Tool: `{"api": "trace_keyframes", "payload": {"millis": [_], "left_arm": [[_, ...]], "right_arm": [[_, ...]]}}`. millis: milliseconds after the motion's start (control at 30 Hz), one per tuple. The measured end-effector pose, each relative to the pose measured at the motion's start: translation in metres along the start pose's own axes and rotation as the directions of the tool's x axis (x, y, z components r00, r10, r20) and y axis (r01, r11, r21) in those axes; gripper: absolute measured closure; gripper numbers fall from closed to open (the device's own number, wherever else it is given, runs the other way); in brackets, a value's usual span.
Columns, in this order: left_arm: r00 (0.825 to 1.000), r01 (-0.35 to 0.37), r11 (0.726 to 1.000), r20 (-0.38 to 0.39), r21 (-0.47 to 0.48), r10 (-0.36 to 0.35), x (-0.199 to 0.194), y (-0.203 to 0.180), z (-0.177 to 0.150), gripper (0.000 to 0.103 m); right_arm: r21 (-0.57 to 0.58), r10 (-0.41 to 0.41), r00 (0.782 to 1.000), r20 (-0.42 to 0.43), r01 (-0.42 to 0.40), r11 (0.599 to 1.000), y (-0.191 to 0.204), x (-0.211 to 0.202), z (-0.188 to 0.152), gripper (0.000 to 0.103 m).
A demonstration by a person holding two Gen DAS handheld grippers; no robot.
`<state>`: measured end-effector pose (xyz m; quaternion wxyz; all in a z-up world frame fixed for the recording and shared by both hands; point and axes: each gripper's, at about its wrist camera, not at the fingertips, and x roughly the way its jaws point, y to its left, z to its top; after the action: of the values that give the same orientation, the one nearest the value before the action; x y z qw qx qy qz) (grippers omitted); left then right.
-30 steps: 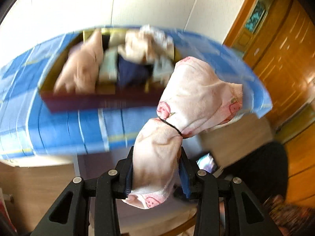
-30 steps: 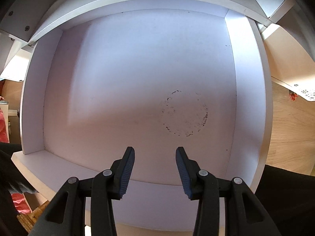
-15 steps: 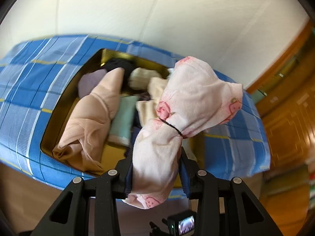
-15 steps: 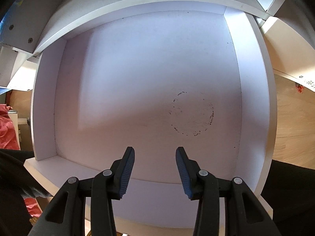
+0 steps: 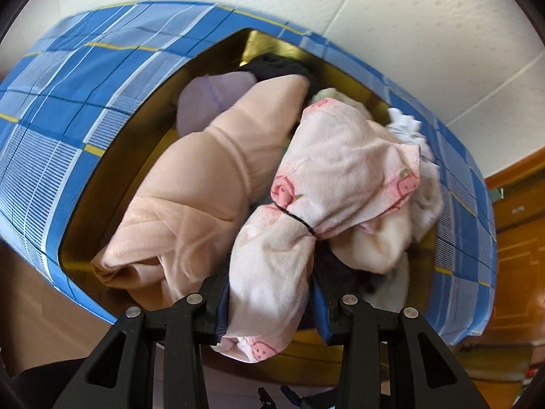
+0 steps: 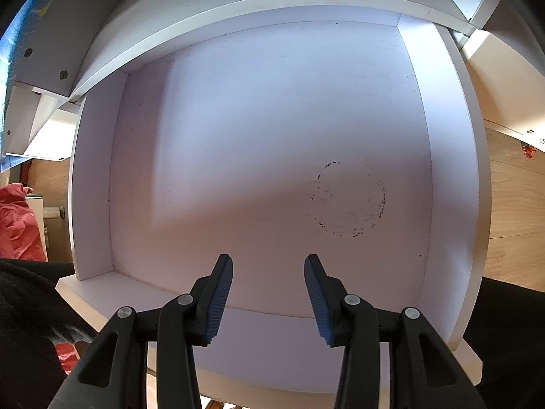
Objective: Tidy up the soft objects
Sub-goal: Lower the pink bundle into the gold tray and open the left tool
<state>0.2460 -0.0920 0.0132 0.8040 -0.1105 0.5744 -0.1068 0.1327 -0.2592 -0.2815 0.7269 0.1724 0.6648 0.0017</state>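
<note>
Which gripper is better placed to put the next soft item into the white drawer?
Left. The left gripper is shut on the tied pink cloth bundle above the gold box; the right gripper is open, holding nothing over the white drawer.

Bed with blue plaid sheet (image 5: pixel 85 102), gold-lined box (image 5: pixel 272 42) lying on it full of soft clothes, white drawer (image 6: pixel 272 119) bare but for a ring stain (image 6: pixel 351 201)

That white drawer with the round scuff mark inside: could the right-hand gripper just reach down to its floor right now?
Probably yes. The right gripper points down into the white drawer with its jaws apart and nothing between them. The floor around the round scuff mark is bare, so nothing visible blocks the way down.
</note>
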Motion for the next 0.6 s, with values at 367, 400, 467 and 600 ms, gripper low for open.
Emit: {"api": "trace_keyframes", "payload": {"millis": [367, 400, 467, 600], "left_arm": [[0.991, -0.049, 0.992, 0.126, 0.114, 0.035, -0.028, -0.003, -0.025, 0.028], [0.987, -0.064, 0.991, 0.154, 0.114, 0.046, -0.036, -0.001, -0.028, 0.031], [0.984, -0.082, 0.989, 0.170, 0.125, 0.060, -0.040, -0.001, -0.028, 0.047], [0.982, -0.119, 0.978, 0.164, 0.172, 0.091, -0.032, -0.002, -0.022, 0.066]], "right_arm": [[-0.005, 0.005, 1.000, 0.007, -0.005, 1.000, 0.003, 0.003, 0.001, 0.059], [-0.009, 0.004, 1.000, 0.007, -0.004, 1.000, 0.003, 0.003, 0.000, 0.059], [-0.019, 0.000, 1.000, 0.005, 0.000, 1.000, 0.005, 0.003, 0.000, 0.059], [-0.023, -0.005, 1.000, 0.006, 0.005, 1.000, 0.004, 0.000, -0.003, 0.059]]}}
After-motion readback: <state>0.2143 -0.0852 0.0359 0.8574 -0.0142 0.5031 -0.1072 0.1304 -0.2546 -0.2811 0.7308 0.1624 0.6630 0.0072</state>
